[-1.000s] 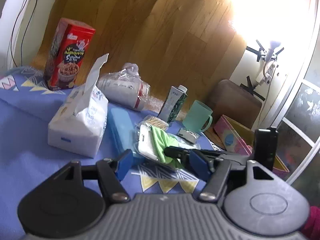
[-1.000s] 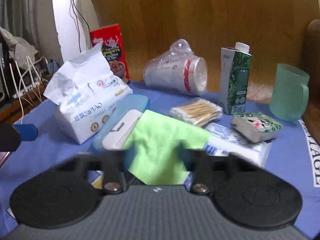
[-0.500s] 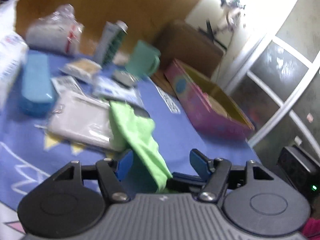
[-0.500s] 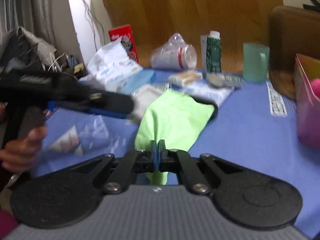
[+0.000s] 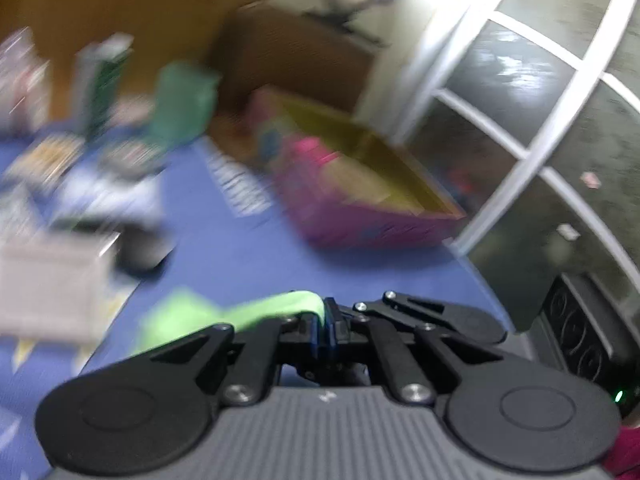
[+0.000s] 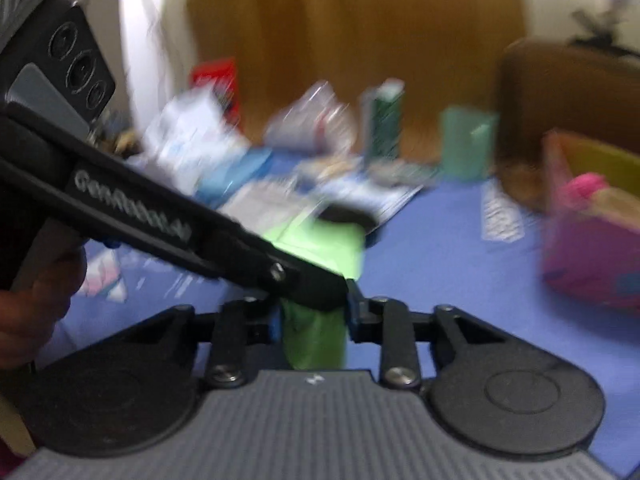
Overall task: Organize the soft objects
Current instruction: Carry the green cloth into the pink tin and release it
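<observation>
A light green cloth (image 5: pixel 256 312) hangs between the two grippers over the blue table cover. My left gripper (image 5: pixel 327 328) is shut on one end of the cloth. In the right wrist view the cloth (image 6: pixel 320 252) runs down between the fingers of my right gripper (image 6: pixel 314 316), which stands open around it. The left gripper's black body (image 6: pixel 168 224) crosses that view from the left, its tip at the cloth. A pink box (image 5: pixel 360 184) with a pink soft thing (image 6: pixel 586 184) inside stands to the right. Both views are blurred.
At the back of the table are a tissue pack (image 6: pixel 196 140), a bagged cup (image 6: pixel 316 124), a green carton (image 6: pixel 384 120), a teal mug (image 6: pixel 468 140) and flat packets (image 5: pixel 52 276). A brown chair (image 6: pixel 568 92) stands behind. A window frame (image 5: pixel 532 144) is at the right.
The left gripper has closed on the green cloth and swung right, toward the pink box. The right gripper, shut on the cloth half a second ago, has opened. The cloth has been pulled off the packets.
</observation>
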`<move>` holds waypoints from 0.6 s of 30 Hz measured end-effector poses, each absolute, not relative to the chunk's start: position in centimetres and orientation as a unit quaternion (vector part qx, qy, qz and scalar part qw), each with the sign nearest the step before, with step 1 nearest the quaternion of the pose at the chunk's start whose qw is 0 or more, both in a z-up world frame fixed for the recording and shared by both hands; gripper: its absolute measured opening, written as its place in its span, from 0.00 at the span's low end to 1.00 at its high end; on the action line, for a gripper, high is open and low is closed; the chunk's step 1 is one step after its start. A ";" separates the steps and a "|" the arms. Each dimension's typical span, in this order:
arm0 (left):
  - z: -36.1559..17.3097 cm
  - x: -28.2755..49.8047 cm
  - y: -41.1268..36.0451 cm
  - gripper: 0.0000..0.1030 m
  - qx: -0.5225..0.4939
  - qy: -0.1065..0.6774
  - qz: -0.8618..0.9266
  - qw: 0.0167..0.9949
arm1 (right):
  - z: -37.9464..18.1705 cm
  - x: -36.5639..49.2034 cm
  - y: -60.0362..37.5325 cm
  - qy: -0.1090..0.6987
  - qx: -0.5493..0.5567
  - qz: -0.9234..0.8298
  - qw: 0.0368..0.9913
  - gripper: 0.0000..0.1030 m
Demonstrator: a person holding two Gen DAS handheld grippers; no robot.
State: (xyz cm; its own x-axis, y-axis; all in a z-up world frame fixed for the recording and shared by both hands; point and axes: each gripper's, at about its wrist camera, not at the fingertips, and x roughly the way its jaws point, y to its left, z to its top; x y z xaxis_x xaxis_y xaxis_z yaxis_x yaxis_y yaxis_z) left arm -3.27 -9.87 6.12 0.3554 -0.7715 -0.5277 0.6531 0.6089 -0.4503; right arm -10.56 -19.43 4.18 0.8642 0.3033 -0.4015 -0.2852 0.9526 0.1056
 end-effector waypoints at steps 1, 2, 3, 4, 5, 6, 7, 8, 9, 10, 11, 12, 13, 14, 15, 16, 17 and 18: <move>7.2 -3.2 -11.4 0.02 -0.071 0.352 -0.449 0.818 | 4.8 -11.1 -20.3 0.189 0.017 0.128 0.973 0.28; 8.3 -3.1 -13.2 0.02 -0.057 0.336 -0.463 0.818 | 5.4 -11.5 -21.1 0.167 0.009 0.102 0.981 0.28; 9.1 -3.1 -14.8 0.02 -0.045 0.321 -0.474 0.819 | 5.8 -11.8 -21.7 0.147 0.001 0.077 0.986 0.28; 10.1 -3.1 -16.7 0.02 -0.030 0.303 -0.487 0.818 | 6.3 -12.1 -22.6 0.126 -0.006 0.050 0.991 0.28; 10.9 -3.0 -18.7 0.02 -0.020 0.289 -0.498 0.817 | 6.9 -12.2 -23.8 0.109 -0.006 0.025 0.994 0.28; 11.5 -3.0 -20.5 0.02 -0.015 0.280 -0.506 0.816 | 7.4 -12.3 -25.1 0.097 -0.001 0.003 0.995 0.28; 12.0 -2.7 -22.4 0.03 -0.011 0.272 -0.513 0.814 | 7.8 -12.3 -26.7 0.088 0.004 -0.015 0.996 0.28; 12.4 -2.5 -24.1 0.04 -0.008 0.264 -0.521 0.812 | 8.2 -12.2 -28.1 0.079 0.007 -0.032 0.996 0.27; 12.5 -2.2 -25.8 0.09 -0.008 0.257 -0.530 0.808 | 8.4 -12.1 -29.6 0.071 0.010 -0.048 0.996 0.27; 12.6 -1.7 -27.7 0.10 -0.010 0.250 -0.537 0.806 | 8.5 -11.9 -31.0 0.066 0.011 -0.064 0.996 0.23; 12.6 -1.4 -29.0 0.10 -0.011 0.246 -0.541 0.804 | 8.5 -11.6 -32.2 0.064 0.012 -0.082 0.995 0.22; 12.6 -1.0 -30.6 0.10 -0.013 0.242 -0.543 0.804 | 8.4 -11.0 -33.5 0.064 0.011 -0.100 0.993 0.22; 12.5 -0.6 -32.2 0.13 -0.017 0.239 -0.545 0.804 | 8.2 -10.5 -34.7 0.066 0.011 -0.112 0.991 0.22; 12.3 -0.3 -33.3 0.18 -0.019 0.239 -0.543 0.805 | 8.0 -9.8 -35.9 0.071 0.010 -0.124 0.990 0.22; 12.2 -0.1 -34.4 0.35 -0.020 0.243 -0.537 0.808 | 7.8 -9.0 -37.0 0.075 0.007 -0.139 0.987 0.22; 11.9 0.3 -35.5 0.48 -0.016 0.249 -0.524 0.814 | 7.5 -8.2 -38.0 0.079 0.003 -0.154 0.985 0.24; 11.6 0.6 -36.0 0.49 -0.010 0.252 -0.510 0.823 | 7.2 -7.5 -39.1 0.086 0.000 -0.167 0.982 0.33; 11.4 0.9 -36.2 0.50 -0.007 0.254 -0.494 0.831 | 6.7 -6.8 -40.2 0.104 -0.003 -0.180 0.978 0.42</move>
State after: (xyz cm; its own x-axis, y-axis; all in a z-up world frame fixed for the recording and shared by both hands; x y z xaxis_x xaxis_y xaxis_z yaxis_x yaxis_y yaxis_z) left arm 0.87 -36.24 11.44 0.3827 -0.8253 -0.4153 0.8179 0.5117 -0.2631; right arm -6.75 -40.22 6.73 0.9135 -0.3531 -0.2020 0.3519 0.9351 -0.0430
